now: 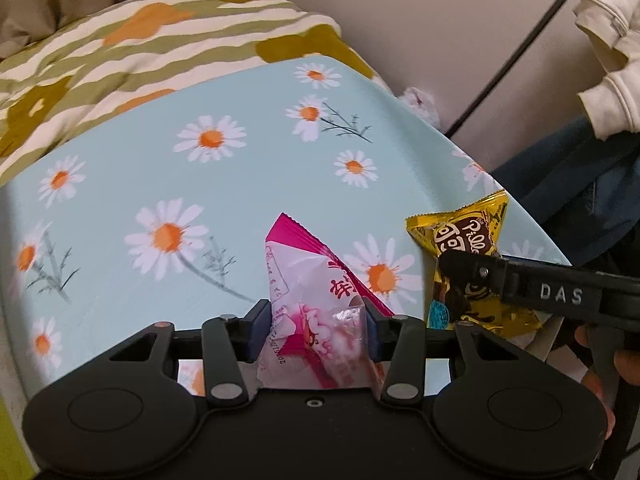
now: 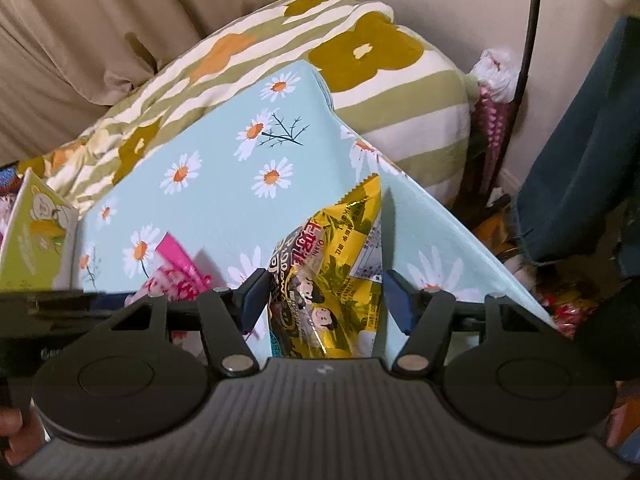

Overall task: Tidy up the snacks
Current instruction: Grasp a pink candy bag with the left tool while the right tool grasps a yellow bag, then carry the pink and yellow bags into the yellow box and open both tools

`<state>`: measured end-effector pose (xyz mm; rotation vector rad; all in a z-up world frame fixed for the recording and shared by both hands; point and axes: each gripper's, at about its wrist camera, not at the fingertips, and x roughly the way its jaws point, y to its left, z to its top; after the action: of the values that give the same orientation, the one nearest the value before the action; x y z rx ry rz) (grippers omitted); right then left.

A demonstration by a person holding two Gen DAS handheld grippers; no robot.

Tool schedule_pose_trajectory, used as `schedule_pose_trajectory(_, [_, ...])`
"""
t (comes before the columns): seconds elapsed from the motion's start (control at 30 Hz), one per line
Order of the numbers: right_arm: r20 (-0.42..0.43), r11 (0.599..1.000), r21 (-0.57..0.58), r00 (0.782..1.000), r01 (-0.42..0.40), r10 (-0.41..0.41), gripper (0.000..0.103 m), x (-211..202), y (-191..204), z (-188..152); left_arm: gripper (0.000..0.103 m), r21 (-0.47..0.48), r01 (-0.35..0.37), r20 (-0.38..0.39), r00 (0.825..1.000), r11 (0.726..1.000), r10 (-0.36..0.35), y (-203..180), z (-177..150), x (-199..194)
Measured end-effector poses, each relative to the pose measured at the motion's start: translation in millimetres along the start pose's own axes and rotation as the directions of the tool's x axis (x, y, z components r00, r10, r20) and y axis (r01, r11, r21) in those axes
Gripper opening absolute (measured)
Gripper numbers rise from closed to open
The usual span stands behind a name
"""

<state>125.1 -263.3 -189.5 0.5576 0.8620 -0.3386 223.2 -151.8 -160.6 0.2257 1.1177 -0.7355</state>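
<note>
left tool (image 1: 316,330): clamped on pink packet (image 1: 316,312) | right tool (image 2: 326,300): part-open around yellow packet (image 2: 340,264), grip unclear | daisy-print worktop (image 1: 240,168), right edge

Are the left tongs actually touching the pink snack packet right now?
Touching. The left wrist view shows the left tongs with both blue pads pressed against the pink snack packet, wrapper crumpled between them.

The yellow snack packet (image 1: 466,240) bears "P.llo" in white on a brown patch, with large Korean letters under it that I cannot read for sure; just below that packet, the black arm of the right gripper (image 1: 560,294) carries raised letters "DAS"; left of the yellow packet, the pink snack packet (image 1: 316,312) shows red Chinese characters and a small printed date code, both too blurred to read.
</note>
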Motion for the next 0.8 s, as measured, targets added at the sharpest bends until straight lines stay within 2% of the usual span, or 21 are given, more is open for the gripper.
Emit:
schedule_pose_trajectory(0.17, [-0.035, 0.998, -0.004, 0.998, -0.057, 0.057, 0.063, 11, -2, 1, 0.047, -0.049, -0.031, 0.031, 0.999, 0.998, 0.033, 1, -11, -11])
schedule_pose_trajectory(0.43, [-0.040, 0.993, -0.082, 0.995, -0.090, 0.086, 0.060, -1, 6, 8, 0.047, -0.145, -0.081, 0.121, 0.988, 0.986, 0.099, 0, -20, -49])
schedule_pose_trajectory(0.6, [-0.020, 0.977, -0.155, 0.989, -0.148, 0.147, 0.060, -23, 21, 21, 0.047, -0.220, -0.141, 0.197, 0.963, 0.965, 0.186, -3, -21, -87])
schedule_pose_trajectory(0.7, [-0.010, 0.960, -0.211, 0.982, -0.186, 0.188, 0.060, -38, 35, 30, 0.047, -0.270, -0.185, 0.233, 0.939, 0.945, 0.251, -4, -24, -111])
schedule_pose_trajectory(0.8, [-0.009, 0.934, -0.272, 0.971, -0.233, 0.239, 0.060, -56, 54, 39, 0.047, -0.317, -0.234, 0.265, 0.908, 0.919, 0.323, -7, -28, -136])
